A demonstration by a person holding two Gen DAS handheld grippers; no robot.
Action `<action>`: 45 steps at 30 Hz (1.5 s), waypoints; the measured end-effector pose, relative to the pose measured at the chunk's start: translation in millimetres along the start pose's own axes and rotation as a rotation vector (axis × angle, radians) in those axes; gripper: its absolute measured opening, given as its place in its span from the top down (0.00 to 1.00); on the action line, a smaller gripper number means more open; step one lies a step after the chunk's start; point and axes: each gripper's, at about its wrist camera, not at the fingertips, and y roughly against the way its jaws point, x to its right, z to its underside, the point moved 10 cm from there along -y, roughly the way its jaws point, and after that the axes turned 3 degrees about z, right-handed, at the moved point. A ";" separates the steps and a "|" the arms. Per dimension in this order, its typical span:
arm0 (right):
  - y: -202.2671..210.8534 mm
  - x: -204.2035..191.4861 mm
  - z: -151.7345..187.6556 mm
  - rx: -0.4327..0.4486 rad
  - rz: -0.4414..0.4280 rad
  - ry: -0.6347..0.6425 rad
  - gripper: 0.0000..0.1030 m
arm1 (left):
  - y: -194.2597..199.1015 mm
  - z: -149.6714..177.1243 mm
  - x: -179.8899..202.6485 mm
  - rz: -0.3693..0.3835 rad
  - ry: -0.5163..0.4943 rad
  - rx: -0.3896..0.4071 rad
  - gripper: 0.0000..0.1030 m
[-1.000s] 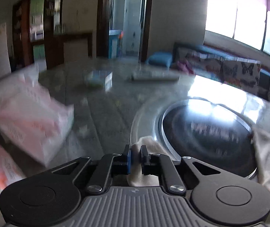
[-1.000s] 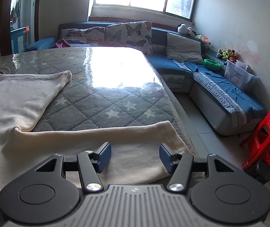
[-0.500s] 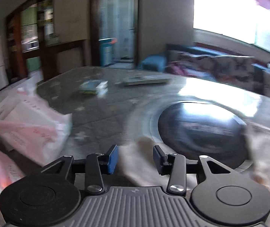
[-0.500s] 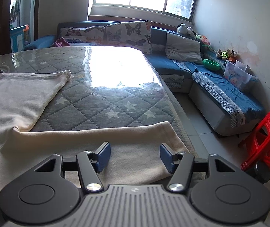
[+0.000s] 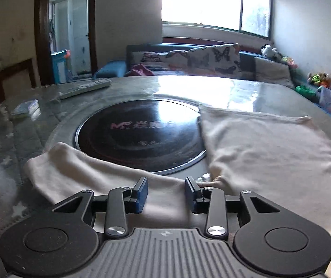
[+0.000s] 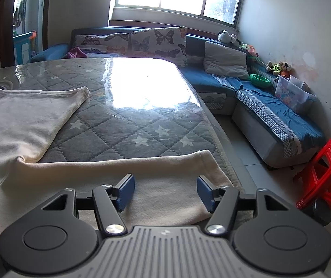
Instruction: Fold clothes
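A cream garment (image 5: 269, 153) lies flat on the table, with one long sleeve (image 5: 77, 173) stretched left in front of the round black hob. My left gripper (image 5: 166, 193) is open and empty just above that sleeve. In the right wrist view the same garment (image 6: 21, 125) shows its body at left and another cream part (image 6: 160, 176) laid across the near table edge. My right gripper (image 6: 164, 191) is open and empty above that part.
A round black induction hob (image 5: 139, 136) is set in the table. A remote (image 5: 84, 88) and a small box (image 5: 26, 107) lie far left. The grey quilted table cover (image 6: 128, 125) ends at right above the floor, a red stool (image 6: 325, 176) and a blue sofa (image 6: 269, 106).
My left gripper was shut on the sleeve's cloth a second ago; it has opened, let go, and swung right toward the garment. My right gripper has stayed open and nearly still.
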 end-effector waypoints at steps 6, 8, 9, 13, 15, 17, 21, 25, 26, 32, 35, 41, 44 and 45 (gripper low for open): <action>-0.9 0.7 -0.9 -0.002 -0.001 -0.003 0.37 | 21.5 2.3 -17.7 -0.014 0.045 -0.016 0.62; -1.3 0.0 -1.3 -0.002 -0.004 -0.002 0.37 | 29.6 6.4 -12.8 -0.007 0.022 -0.023 0.62; -1.7 -0.4 -1.6 -0.001 -0.005 0.001 0.37 | 31.5 9.0 -9.3 -0.001 0.008 -0.026 0.62; -1.1 -2.4 -1.8 0.001 -0.008 0.012 0.37 | 28.3 19.4 -8.2 -0.051 -0.034 -0.045 0.61; 3.3 -3.3 -3.9 0.010 -0.009 0.025 0.37 | 29.8 18.7 -13.0 -0.057 0.002 -0.059 0.61; 10.2 -4.8 -7.5 0.027 -0.013 0.037 0.37 | 32.1 19.6 -19.9 -0.078 0.008 -0.069 0.60; 23.4 -11.0 -15.0 0.062 -0.037 0.045 0.36 | 37.4 21.4 -33.0 -0.115 0.013 -0.082 0.60; 27.9 -21.9 -18.4 0.075 -0.068 0.049 0.33 | 39.7 21.3 -42.4 -0.131 0.046 -0.092 0.59; 26.5 -24.5 -17.7 0.071 -0.073 0.052 0.33 | 40.0 20.6 -44.4 -0.135 0.057 -0.093 0.59; 19.6 -31.9 -10.7 0.049 -0.083 0.046 0.33 | 38.3 7.8 -53.2 -0.147 0.088 -0.062 0.58; 17.5 -30.8 -8.0 0.038 -0.080 0.043 0.33 | 25.3 7.8 -68.8 -0.194 0.122 -0.088 0.58; 17.5 -28.3 -6.0 0.027 -0.072 0.041 0.33 | 20.9 4.2 -100.2 -0.264 0.184 -0.086 0.57; 21.0 -30.9 -11.0 0.043 -0.079 0.044 0.33 | 21.4 -2.5 -119.2 -0.296 0.245 -0.065 0.57; 23.8 -33.3 -14.5 0.052 -0.089 0.044 0.33 | 20.7 -5.3 -125.4 -0.310 0.260 -0.057 0.56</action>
